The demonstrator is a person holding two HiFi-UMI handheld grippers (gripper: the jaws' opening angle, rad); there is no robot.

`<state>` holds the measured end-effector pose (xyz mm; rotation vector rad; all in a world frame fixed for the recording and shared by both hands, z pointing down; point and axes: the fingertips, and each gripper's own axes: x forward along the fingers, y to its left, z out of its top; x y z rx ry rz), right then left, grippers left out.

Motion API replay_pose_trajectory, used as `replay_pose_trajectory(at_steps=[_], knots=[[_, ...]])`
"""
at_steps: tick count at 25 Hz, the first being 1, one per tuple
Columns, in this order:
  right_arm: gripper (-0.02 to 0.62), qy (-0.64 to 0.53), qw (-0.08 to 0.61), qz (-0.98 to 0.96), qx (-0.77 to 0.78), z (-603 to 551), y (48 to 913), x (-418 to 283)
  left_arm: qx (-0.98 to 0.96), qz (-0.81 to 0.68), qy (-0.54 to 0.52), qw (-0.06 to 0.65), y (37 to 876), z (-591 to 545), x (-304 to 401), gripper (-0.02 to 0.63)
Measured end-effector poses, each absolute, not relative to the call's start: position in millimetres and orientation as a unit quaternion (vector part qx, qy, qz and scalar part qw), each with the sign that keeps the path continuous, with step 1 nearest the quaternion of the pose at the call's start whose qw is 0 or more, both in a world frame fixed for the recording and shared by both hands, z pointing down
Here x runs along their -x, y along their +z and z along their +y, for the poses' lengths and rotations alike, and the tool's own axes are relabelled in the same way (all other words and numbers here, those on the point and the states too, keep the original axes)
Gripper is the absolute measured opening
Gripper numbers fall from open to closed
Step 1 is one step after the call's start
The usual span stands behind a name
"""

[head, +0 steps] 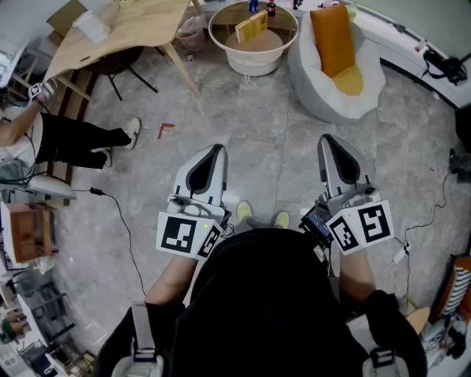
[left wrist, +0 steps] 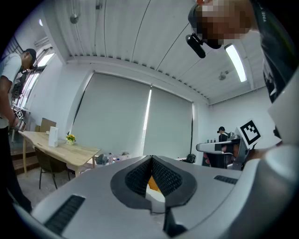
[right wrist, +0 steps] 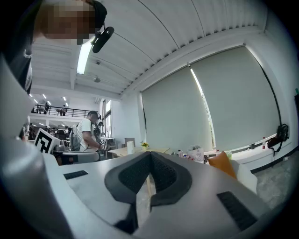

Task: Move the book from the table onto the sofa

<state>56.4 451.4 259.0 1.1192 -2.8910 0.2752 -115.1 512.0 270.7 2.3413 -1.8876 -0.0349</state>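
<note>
A yellow book [head: 251, 26] stands tilted on the round glass-topped table [head: 218, 16] at the top of the head view. Just right of it is the white round sofa [head: 316, 92] with an orange cushion [head: 333, 38]. My left gripper [head: 218, 149] and right gripper [head: 329, 140] are held level over the grey floor, well short of the table. Both are shut with nothing between the jaws. In the left gripper view the left gripper [left wrist: 151, 161] shows a sliver of orange behind its closed pads. In the right gripper view the orange cushion [right wrist: 221, 164] lies right of the right gripper [right wrist: 150, 155].
A wooden table [head: 125, 29] with a white box [head: 92, 26] fills the upper left, with a dark chair [head: 121, 62] under it. A person [head: 66, 140] sits at the left edge. Cables [head: 121, 221] trail over the floor, and shelves with clutter [head: 26, 235] line the left side.
</note>
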Motion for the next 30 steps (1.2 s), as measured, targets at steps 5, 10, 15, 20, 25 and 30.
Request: replay_pose_trajectory(at_steps=[5, 10, 15, 20, 25, 30], knots=[[0.006, 0.092, 0.005, -0.928, -0.362, 444.9, 258.0, -50.3, -0.780, -0.621, -0.012, 0.073, 273.6, 505.8, 119.1, 0.009], [0.006, 0.101, -0.015, -0.922, -0.373, 443.8, 254.5, -44.0, -0.783, -0.617, -0.021, 0.069, 267.2, 499.8, 132.5, 0.009], [0.006, 0.101, -0.014, -0.918, -0.383, 447.3, 253.5, -34.0, -0.790, -0.609, -0.025, 0.069, 263.8, 499.2, 143.4, 0.009], [0.006, 0.099, -0.012, -0.918, -0.383, 452.9, 255.1, -16.9, -0.798, -0.599, -0.023, 0.065, 264.7, 501.3, 155.0, 0.009], [0.006, 0.098, -0.007, -0.918, -0.384, 461.2, 259.9, 0.0, -0.810, -0.582, -0.025, 0.070, 271.2, 502.6, 163.2, 0.009], [0.006, 0.093, -0.001, -0.917, -0.388, 467.7, 262.3, 11.2, -0.817, -0.571, -0.024, 0.073, 274.2, 502.3, 169.2, 0.009]])
